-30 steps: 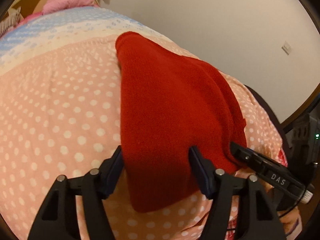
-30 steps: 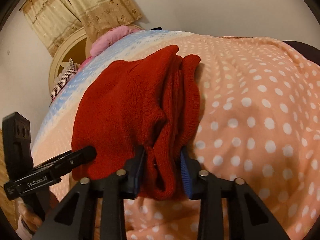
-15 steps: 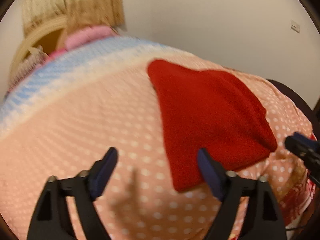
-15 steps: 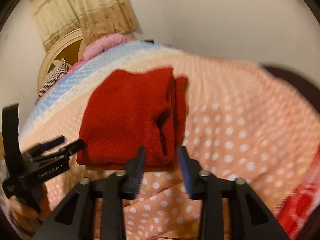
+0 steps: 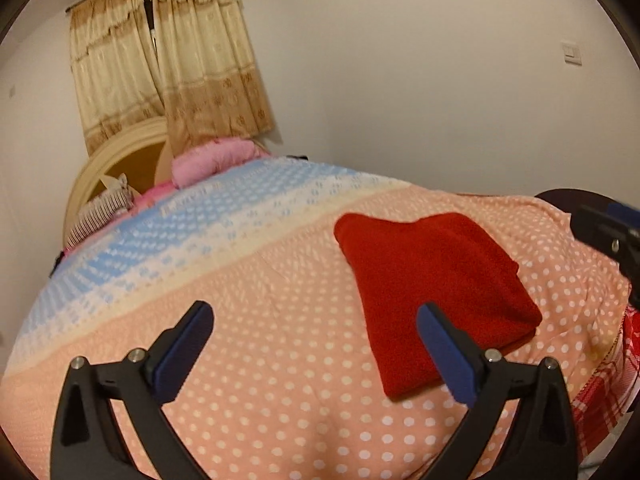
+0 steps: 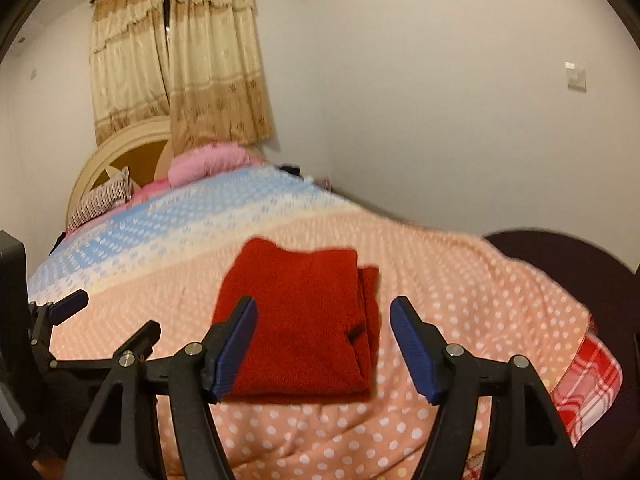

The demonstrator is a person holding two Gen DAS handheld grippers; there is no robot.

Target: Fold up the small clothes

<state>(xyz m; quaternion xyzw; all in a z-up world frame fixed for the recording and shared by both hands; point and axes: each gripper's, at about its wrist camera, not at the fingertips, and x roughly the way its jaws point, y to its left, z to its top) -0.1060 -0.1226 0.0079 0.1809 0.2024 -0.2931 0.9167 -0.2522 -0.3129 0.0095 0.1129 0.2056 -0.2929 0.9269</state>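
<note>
The red knit garment point(image 5: 432, 280) lies folded into a compact, roughly rectangular bundle on the peach polka-dot blanket point(image 5: 280, 360) of the bed, nearer the blanket's foot edge and toward the wall side than its middle. No finger touches it. The left gripper point(image 5: 316, 352) hangs above the blanket, its blue pads point(image 5: 182, 352) spread wide and opening, with only dotted cloth between them; the bundle shows beyond the right-hand pad. The right gripper point(image 6: 324, 344) has its jaws apart and opening too, framing the garment's near edge from above without pressing it. In the right wrist view the folded layers show along the bundle's right side as narrow stacked ridges, with a small dark gap near the front corner; the top face is smooth and fuzzy. Open blanket surrounds the bundle on every side. Toward the head of the bed the blanket turns to a blue and white band point(image 6: 180, 224), then pink pillows point(image 6: 208, 164) against a cream headboard point(image 6: 120, 148). A red plaid cloth point(image 6: 588, 384) hangs at the foot corner. Curtains point(image 6: 180, 60) hang behind.
</note>
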